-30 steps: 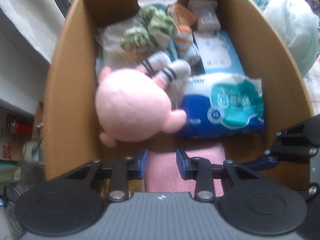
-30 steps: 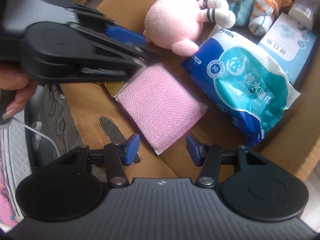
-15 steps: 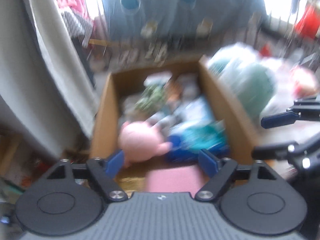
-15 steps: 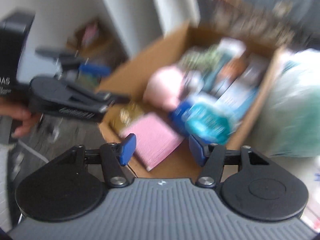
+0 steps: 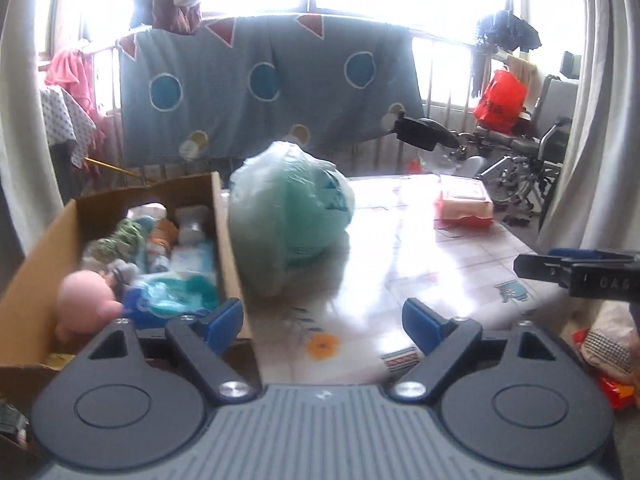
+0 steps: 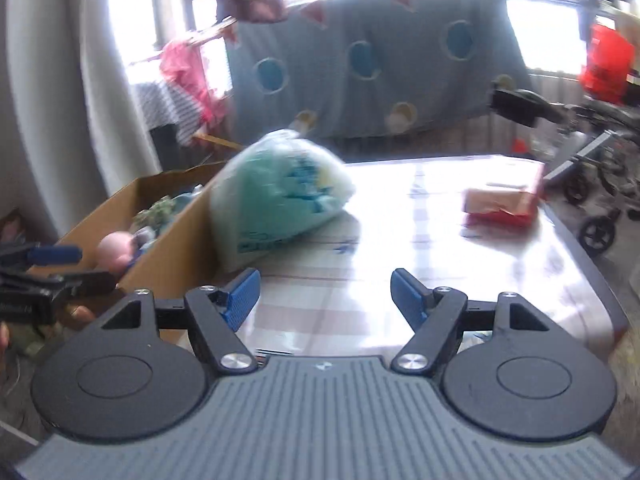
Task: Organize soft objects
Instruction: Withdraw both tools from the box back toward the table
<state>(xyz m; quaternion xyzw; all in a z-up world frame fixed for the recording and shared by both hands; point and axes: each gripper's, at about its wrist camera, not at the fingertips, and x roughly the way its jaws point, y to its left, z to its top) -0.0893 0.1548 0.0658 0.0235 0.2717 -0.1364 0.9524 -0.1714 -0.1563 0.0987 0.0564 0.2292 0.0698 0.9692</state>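
Tongs both spread and empty: left tongs [image 5: 322, 320], right tongs [image 6: 325, 295]. Between picks, I judge; the next soft thing, the green plastic bag [image 5: 289, 216] at twelve o'clock, leans against the cardboard box [image 5: 226, 236] on the desk [image 5: 420, 248].

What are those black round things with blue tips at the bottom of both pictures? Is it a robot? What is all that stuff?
No robot here: a person holds a grabbing tool in each hand, and each tool carries a camera looking along its two fingers. One picture comes from the left gripper, the other from the right gripper. The blue tips are its fingers. Both tools are open and hold nothing. On the shiny patterned table sit a brown cardboard box with a round pink plush toy and packets inside, a pale green plastic bag touching the box, and a red and white box farther off.
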